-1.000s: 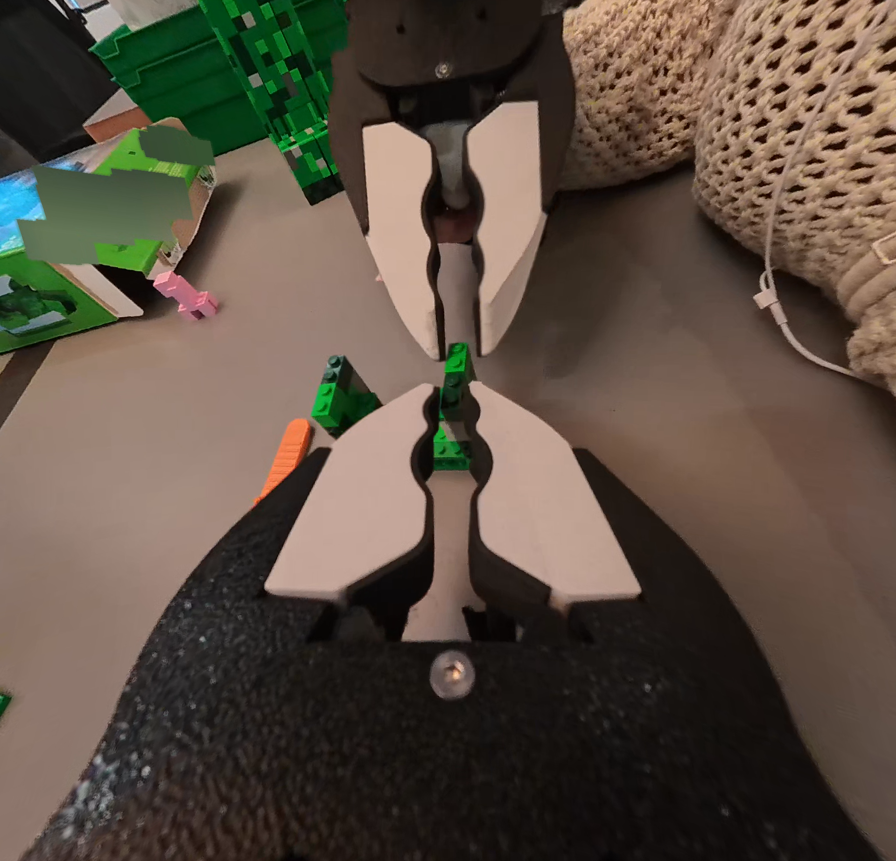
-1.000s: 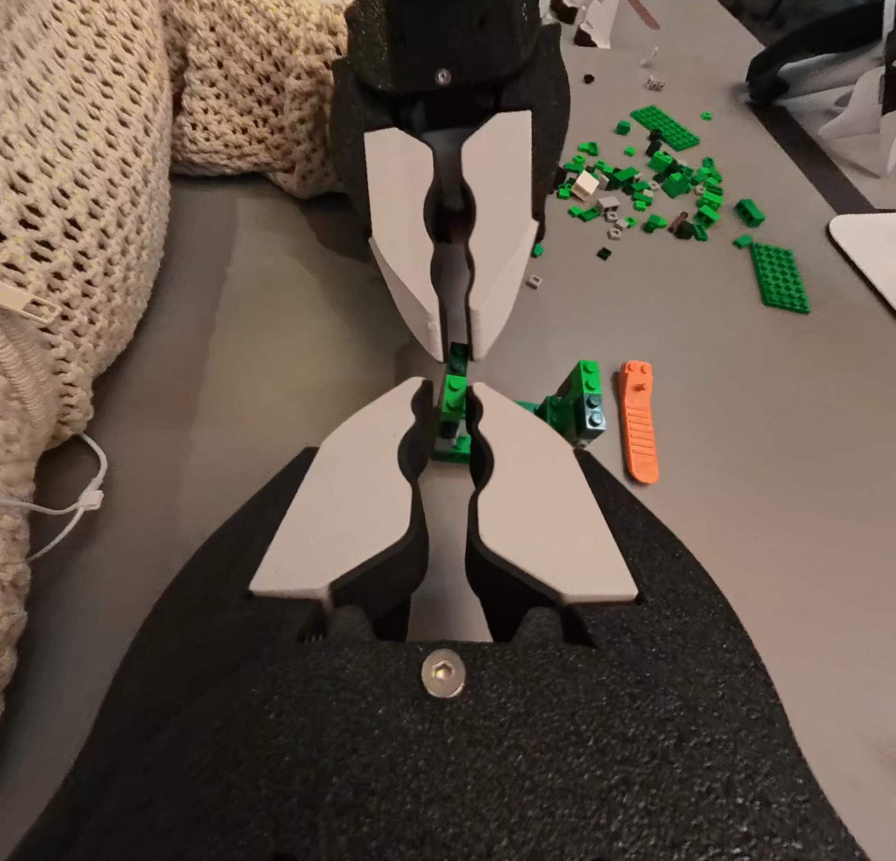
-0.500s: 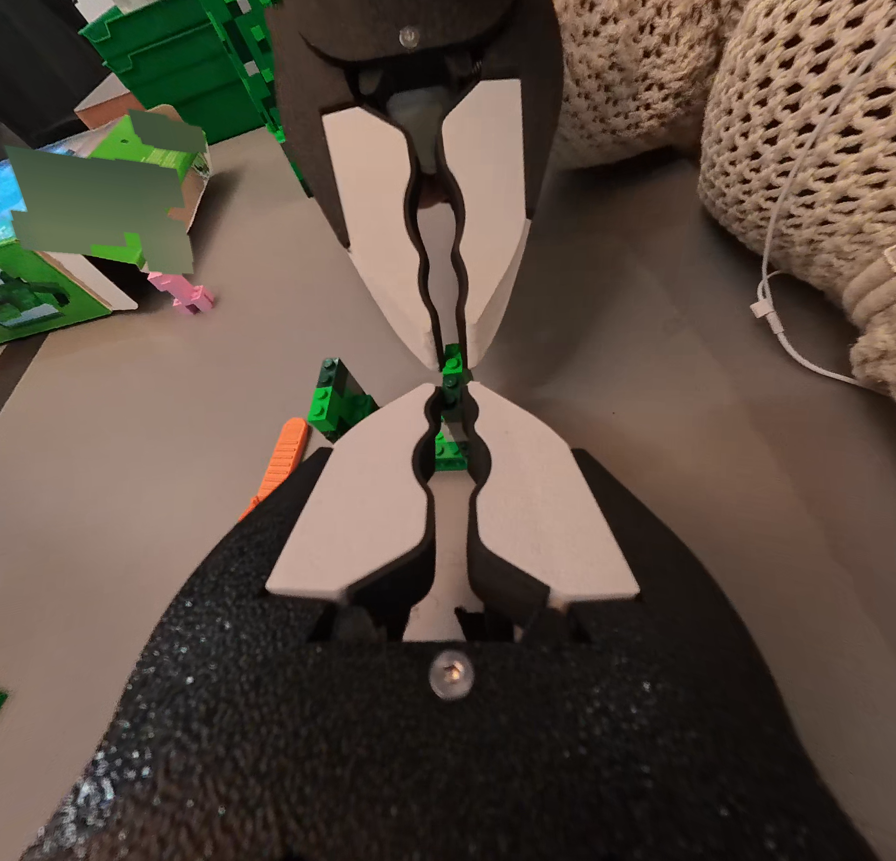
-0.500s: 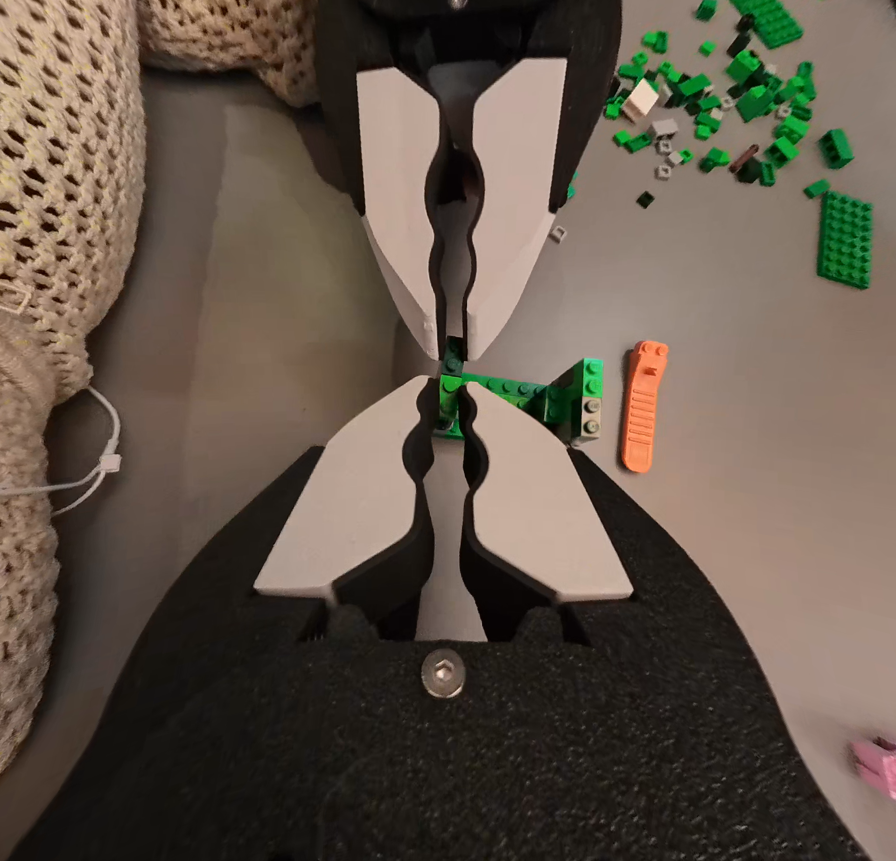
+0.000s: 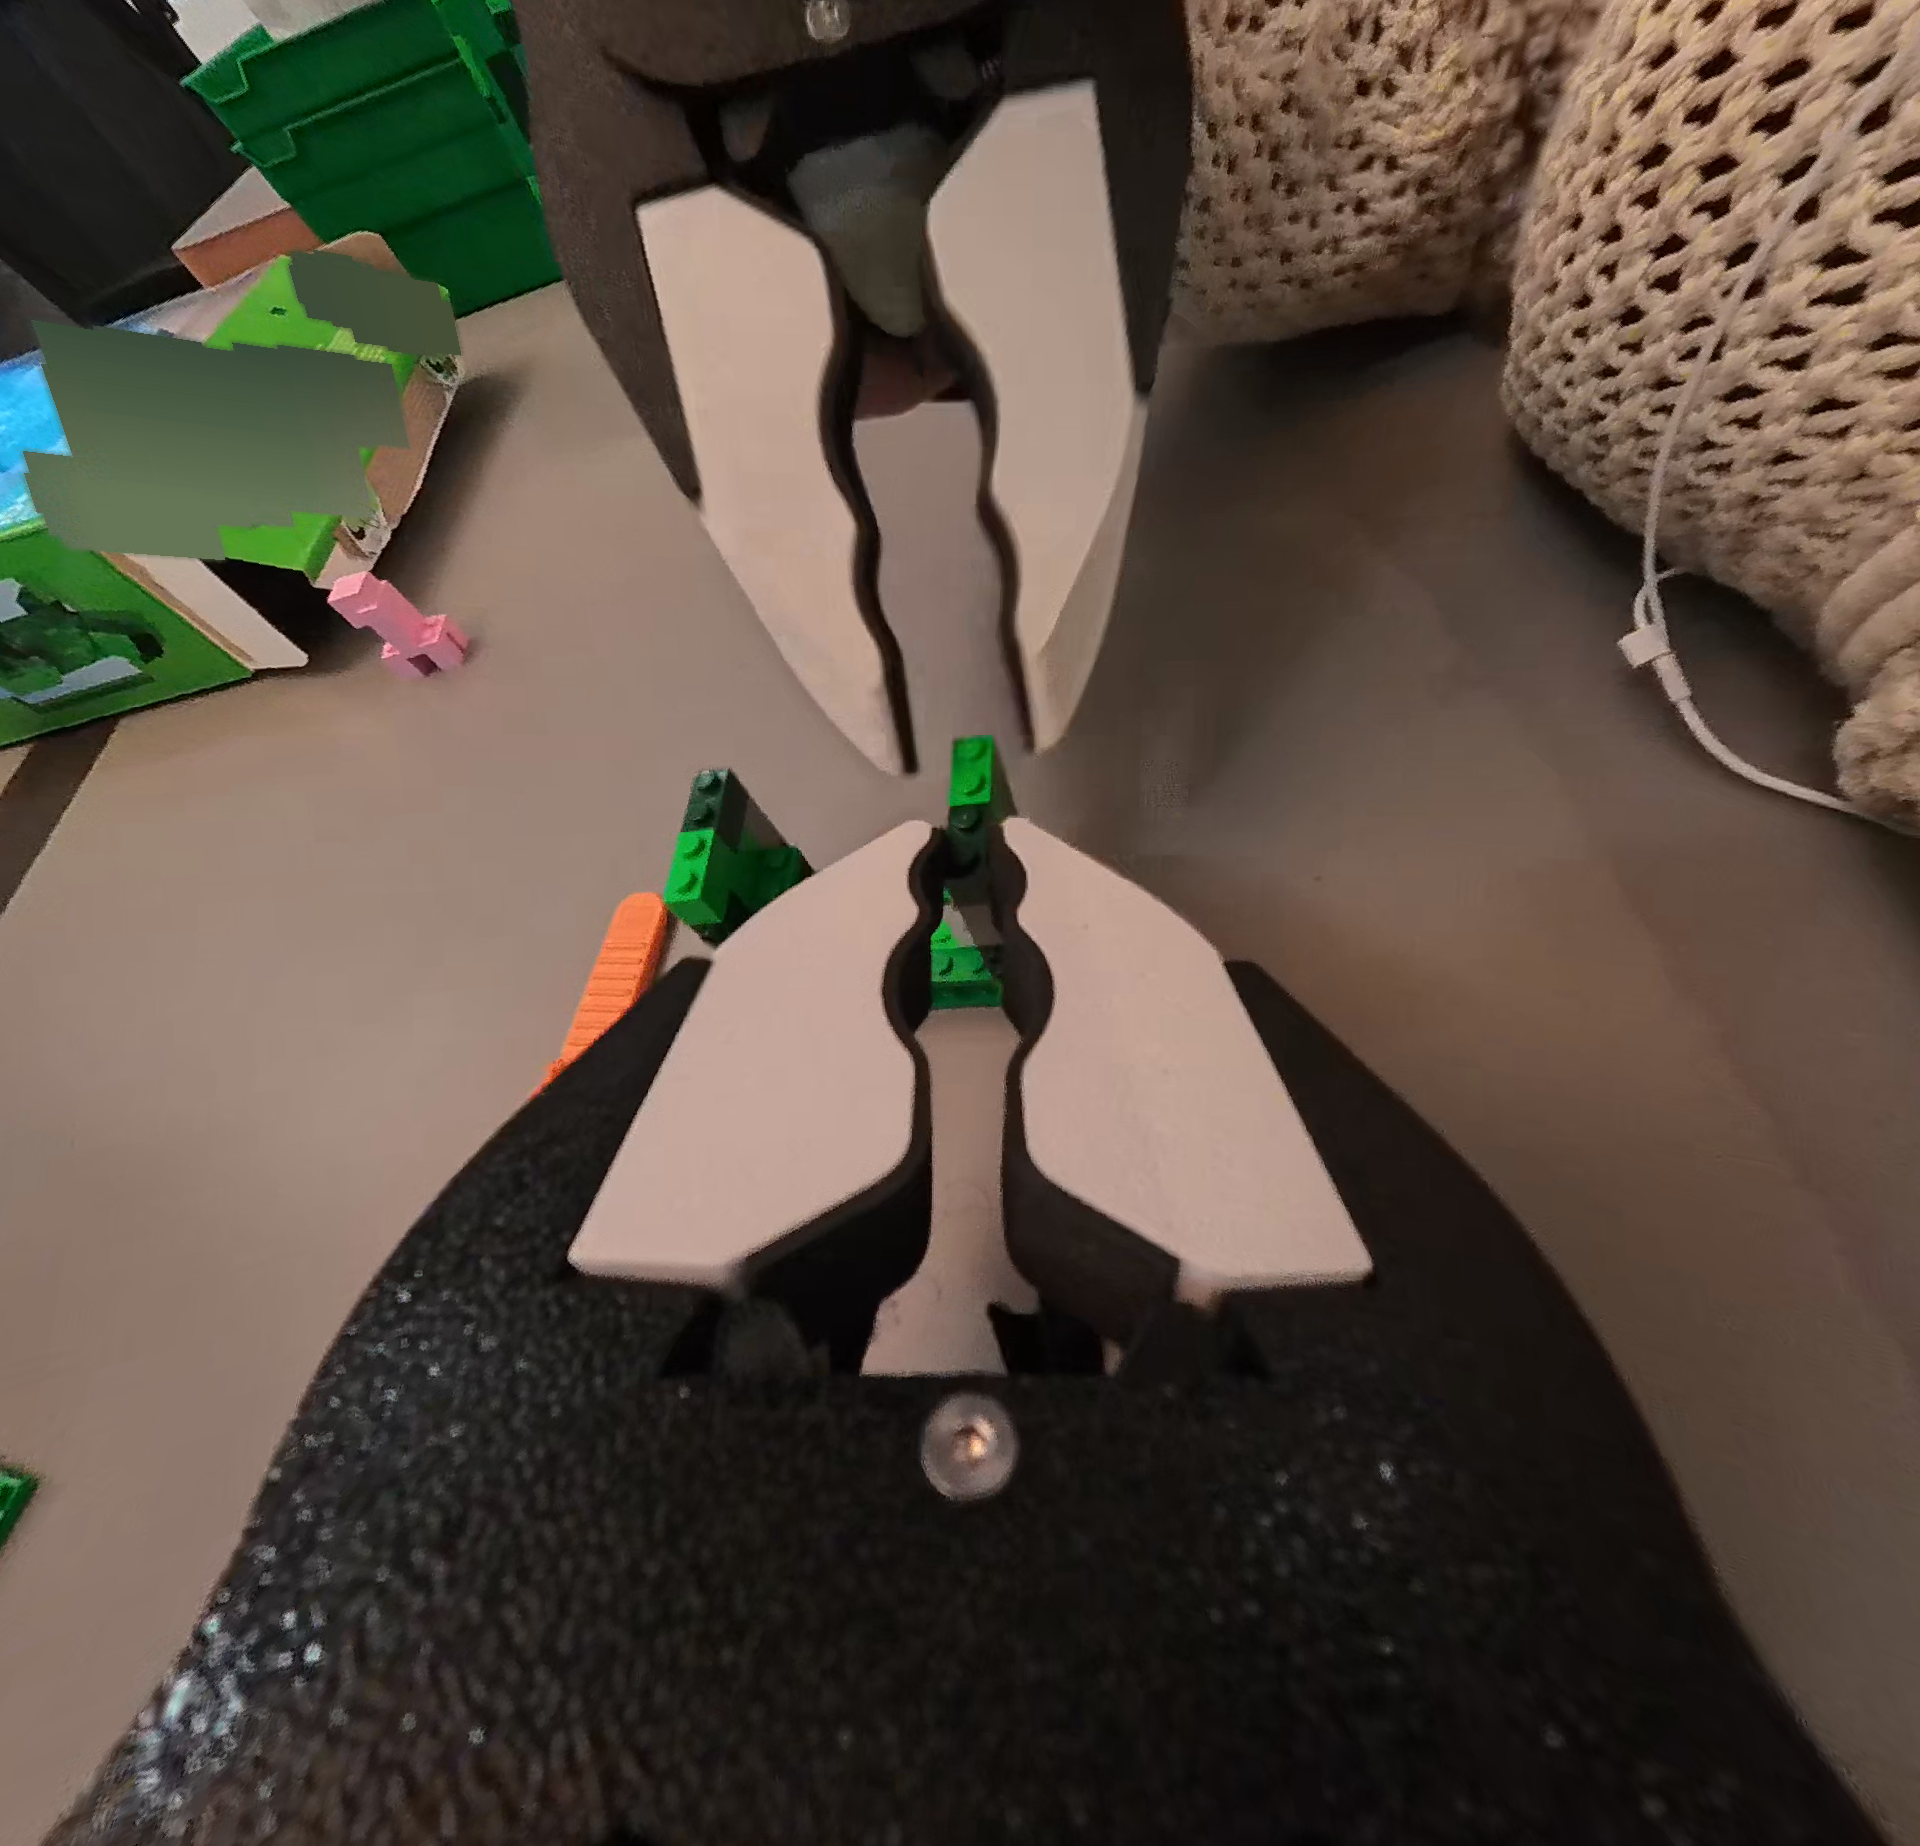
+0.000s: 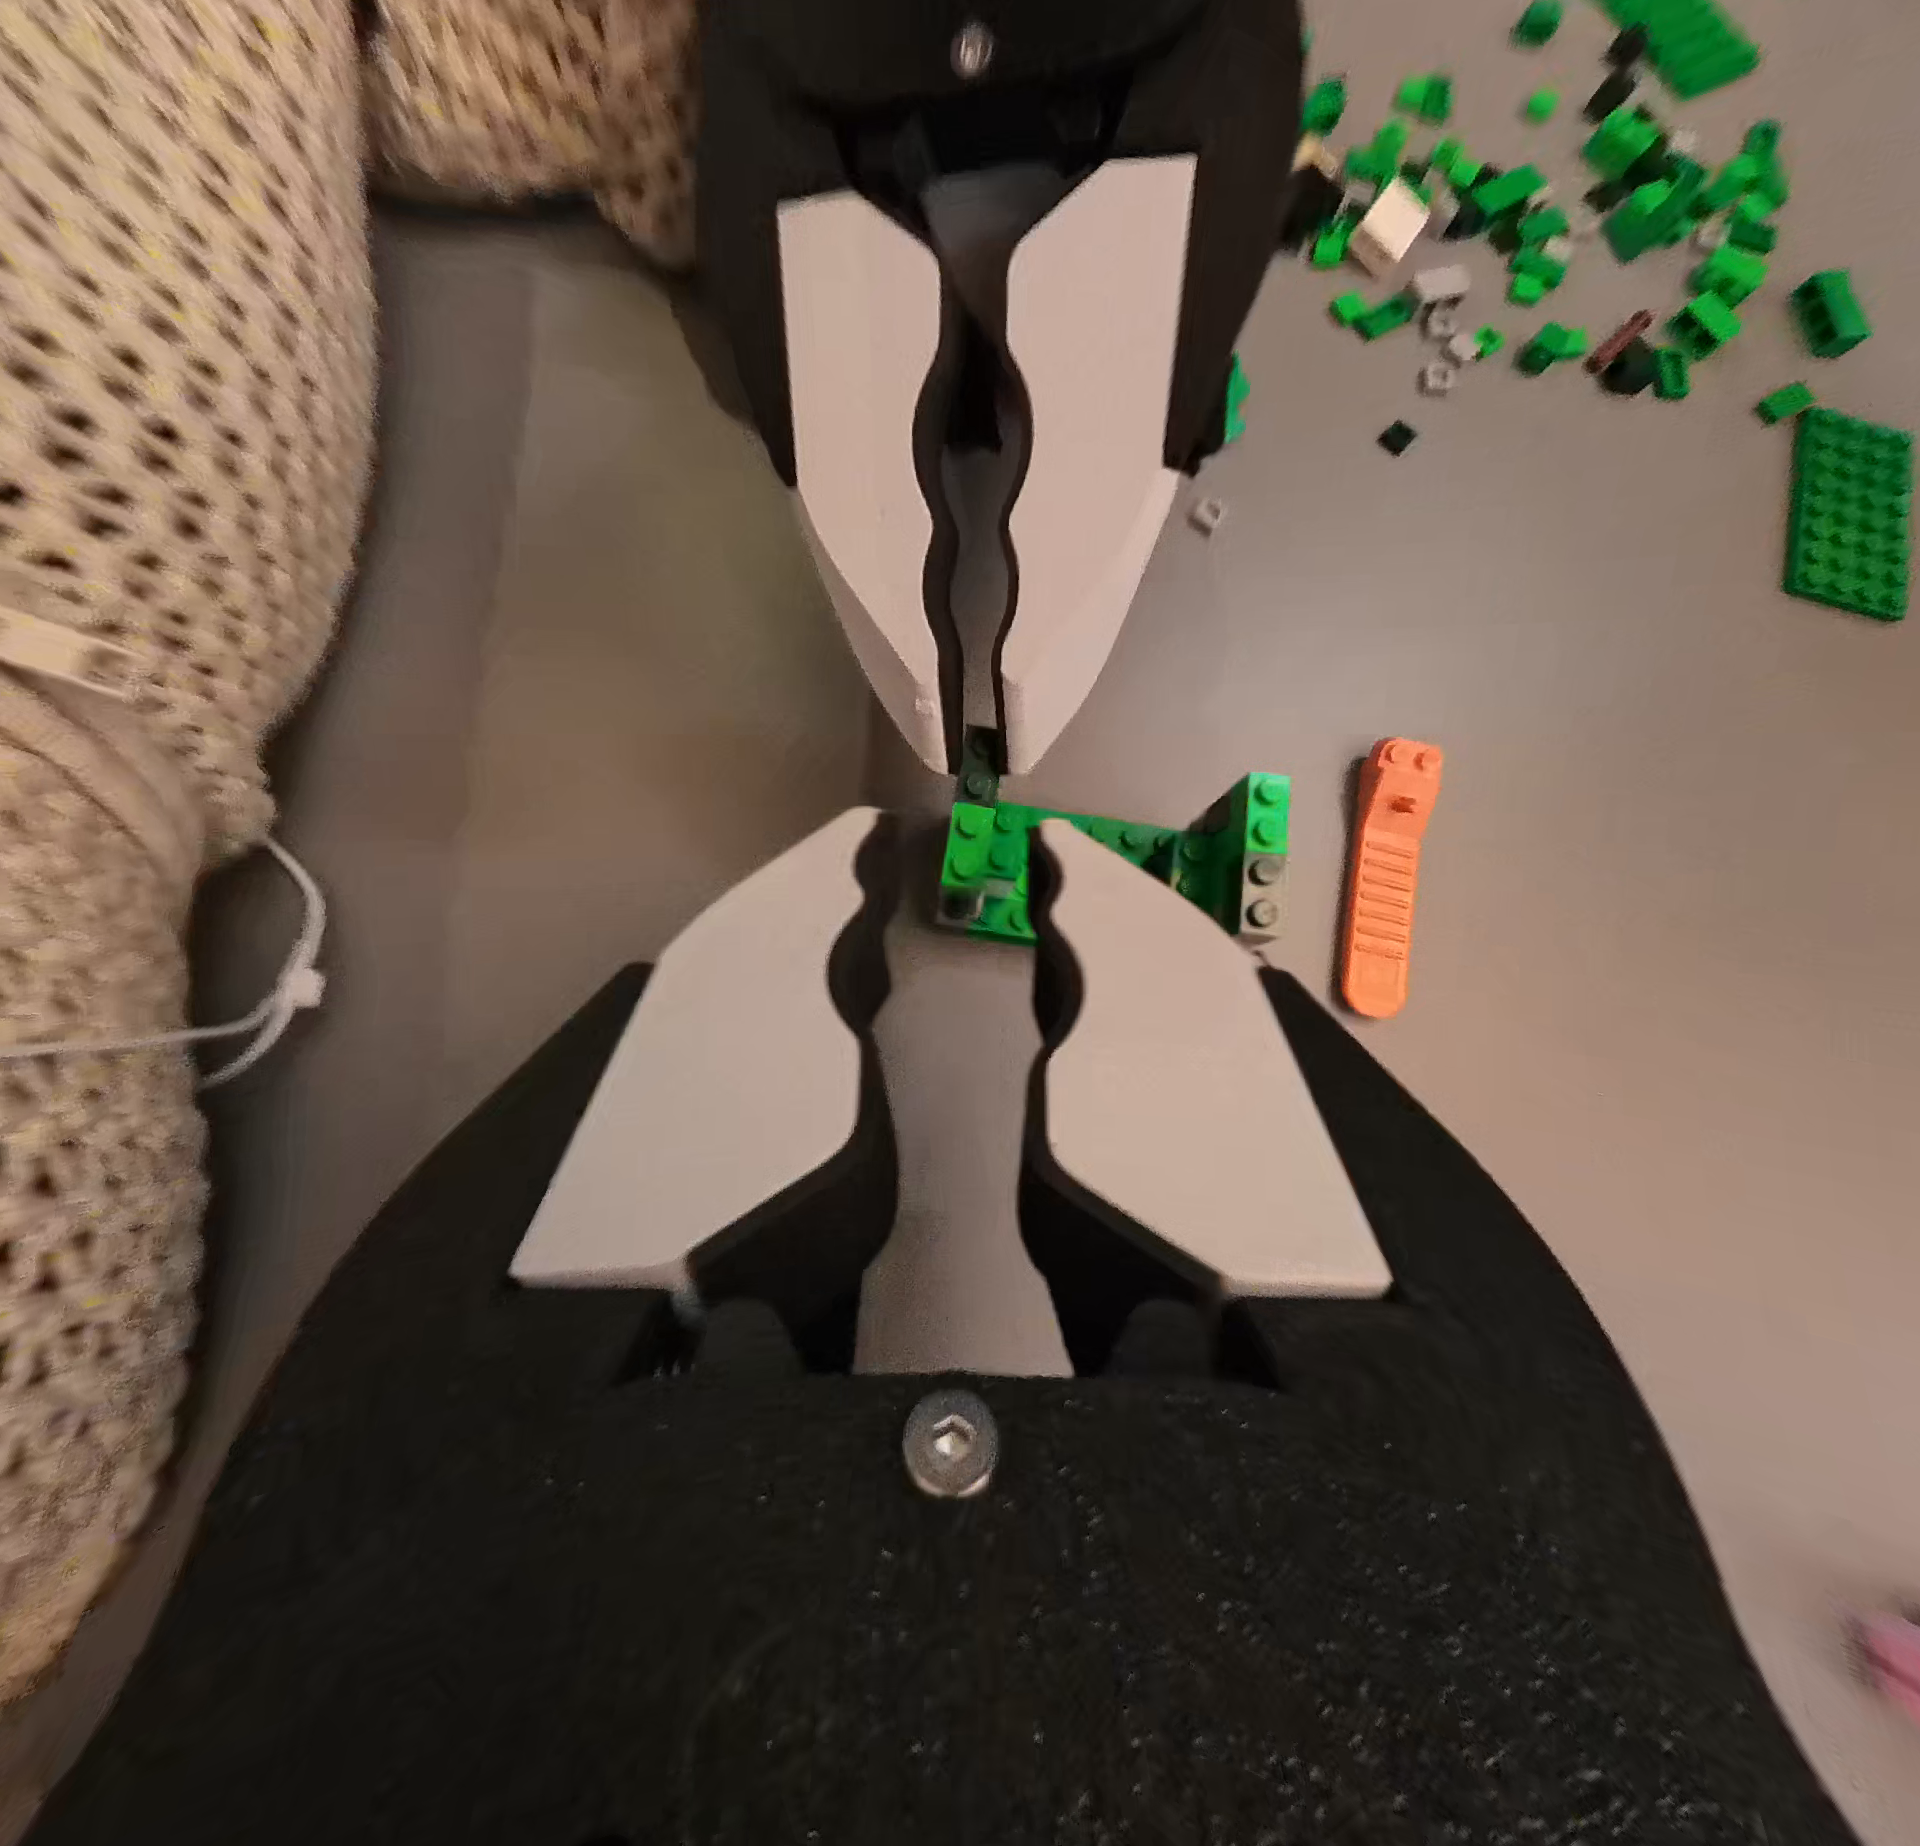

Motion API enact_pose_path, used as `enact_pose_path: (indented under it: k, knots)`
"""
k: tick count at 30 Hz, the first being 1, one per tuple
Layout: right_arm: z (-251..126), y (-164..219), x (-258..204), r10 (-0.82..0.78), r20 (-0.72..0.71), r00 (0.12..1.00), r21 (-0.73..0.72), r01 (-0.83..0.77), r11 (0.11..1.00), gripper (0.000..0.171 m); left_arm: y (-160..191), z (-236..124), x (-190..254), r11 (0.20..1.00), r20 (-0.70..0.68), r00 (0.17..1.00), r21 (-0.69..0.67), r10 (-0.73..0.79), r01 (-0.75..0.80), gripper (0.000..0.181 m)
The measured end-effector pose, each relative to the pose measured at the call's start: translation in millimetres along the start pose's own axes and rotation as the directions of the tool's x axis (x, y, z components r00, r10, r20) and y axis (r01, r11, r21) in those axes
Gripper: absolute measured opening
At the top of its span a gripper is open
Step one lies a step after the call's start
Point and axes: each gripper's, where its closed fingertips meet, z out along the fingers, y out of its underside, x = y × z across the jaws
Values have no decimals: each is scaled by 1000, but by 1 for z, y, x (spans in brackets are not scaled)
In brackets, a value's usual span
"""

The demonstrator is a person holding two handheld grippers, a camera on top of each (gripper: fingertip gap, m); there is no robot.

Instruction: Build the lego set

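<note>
A small green lego build [image 6: 977, 846] stands on the grey table: a flat plate with an upright brick stack at each end. My left gripper [image 5: 966, 835] is shut on the near stack [image 5: 977, 773], low on its dark green bricks. In the right wrist view the left gripper [image 6: 979, 757] comes in from the top, pinching that stack. My right gripper [image 6: 961, 820] is open, its fingers on either side of the same stack, apart from it. It faces me in the left wrist view [image 5: 968, 754]. The other stack [image 6: 1262, 840] stands free.
An orange brick separator [image 6: 1387, 882] lies beside the build. Loose green bricks [image 6: 1610, 217] and a green plate [image 6: 1855, 508] lie at the far right. A pink lego piece [image 5: 400, 622], a set box [image 5: 104, 633], cream knitted fabric [image 5: 1714, 238] and a white cable [image 5: 1662, 653] border the work area. My left and right fingertips are right by each other.
My right gripper has opened and let go of the brick stack it pinched half a second ago. The left gripper stays shut on the stack.
</note>
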Motion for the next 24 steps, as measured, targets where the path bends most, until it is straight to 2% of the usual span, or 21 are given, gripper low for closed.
enact_pose_path:
  k: [3,6,9,12,14,16,19,24]
  knots:
    - [-15,0,11,97,-55,994,180,-86,980,42,-8,-10,-6,997,7,1000,73,-20,20,12]
    - [-17,19,25,122,-152,981,261,-80,962,48,-14,-21,-21,984,63,995,168,-75,63,15]
    - [-14,35,31,155,-134,979,302,-109,947,43,-21,-35,-47,956,277,952,289,-130,47,21]
    - [-12,41,26,175,-17,984,314,-161,936,34,-20,-54,-72,942,562,808,333,-176,-27,13]
    - [-18,34,22,174,57,983,367,-183,912,29,-15,-55,-77,952,649,740,305,-178,-39,5]
    - [-21,33,20,163,71,984,387,-178,905,20,-11,-51,-81,962,688,706,272,-166,-39,1]
    - [-21,33,23,173,50,984,393,-178,902,18,-7,-48,-84,969,708,689,243,-154,-34,0]
    - [-34,22,48,219,-140,966,518,-117,847,11,-7,-49,-83,971,718,681,236,-143,-45,0]
